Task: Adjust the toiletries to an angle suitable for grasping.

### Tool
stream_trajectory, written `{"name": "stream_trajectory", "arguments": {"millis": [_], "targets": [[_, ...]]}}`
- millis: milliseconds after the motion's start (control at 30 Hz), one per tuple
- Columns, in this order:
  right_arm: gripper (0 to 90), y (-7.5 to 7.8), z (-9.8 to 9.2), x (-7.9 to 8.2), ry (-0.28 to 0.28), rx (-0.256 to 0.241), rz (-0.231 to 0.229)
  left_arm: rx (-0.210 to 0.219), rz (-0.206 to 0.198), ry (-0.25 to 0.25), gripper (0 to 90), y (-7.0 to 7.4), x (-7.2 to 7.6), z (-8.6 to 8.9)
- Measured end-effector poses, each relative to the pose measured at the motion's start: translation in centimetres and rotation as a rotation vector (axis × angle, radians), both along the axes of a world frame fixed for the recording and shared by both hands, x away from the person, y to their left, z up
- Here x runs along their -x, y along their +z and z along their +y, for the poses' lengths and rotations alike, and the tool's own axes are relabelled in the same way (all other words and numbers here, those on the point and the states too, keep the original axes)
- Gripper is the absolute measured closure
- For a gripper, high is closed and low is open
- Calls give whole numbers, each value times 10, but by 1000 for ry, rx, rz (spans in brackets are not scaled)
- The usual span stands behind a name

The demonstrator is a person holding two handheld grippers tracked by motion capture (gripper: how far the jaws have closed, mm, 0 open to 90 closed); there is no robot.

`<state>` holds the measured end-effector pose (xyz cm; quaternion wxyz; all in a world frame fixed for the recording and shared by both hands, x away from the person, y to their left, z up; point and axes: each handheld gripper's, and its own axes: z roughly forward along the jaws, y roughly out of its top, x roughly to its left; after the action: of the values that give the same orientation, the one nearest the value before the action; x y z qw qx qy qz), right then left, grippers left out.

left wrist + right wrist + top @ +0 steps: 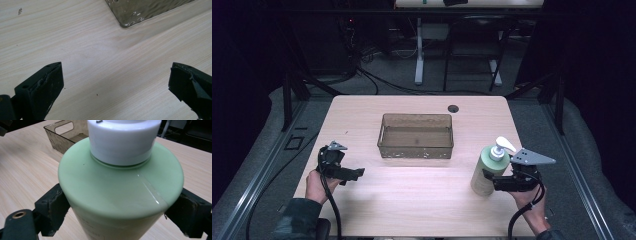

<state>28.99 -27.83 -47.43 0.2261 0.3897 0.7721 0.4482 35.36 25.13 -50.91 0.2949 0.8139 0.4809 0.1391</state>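
A pale green pump bottle (486, 171) with a white pump head (501, 146) stands at the table's right side. My right gripper (493, 182) is shut on the bottle's body. In the right gripper view the black jaws press both sides of the bottle (120, 185), just under its shoulder, with my right gripper (122, 207) seen from above. My left gripper (354, 174) hovers low over the left side of the table. It is open, and only bare wood lies between the jaws of my left gripper (116, 85).
A translucent brown bin (415, 116) with handle cut-outs sits empty at the table's centre, and its corner (140, 12) lies ahead of the left gripper. A round cable hole (453, 108) is behind it. The wooden table (412, 200) ends close to both hands.
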Motion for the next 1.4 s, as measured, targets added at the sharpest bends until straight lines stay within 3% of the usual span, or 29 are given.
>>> {"name": "stream_trajectory", "arguments": {"millis": [600,933,1067,1167,1400], "targets": [[119,0,48,-23,71,6,0,16,-8,-53,0,4,-4,-14],[115,0,76,-34,112,7,1,25,-32,-118,0,8,-7,-39],[11,0,71,-31,124,27,38,34,-31,-157,0,10,-8,-51],[0,1,58,-24,116,40,56,40,-41,-185,0,13,-7,-62],[0,-8,13,-14,27,67,128,60,-56,-284,0,20,-5,-102]]}}
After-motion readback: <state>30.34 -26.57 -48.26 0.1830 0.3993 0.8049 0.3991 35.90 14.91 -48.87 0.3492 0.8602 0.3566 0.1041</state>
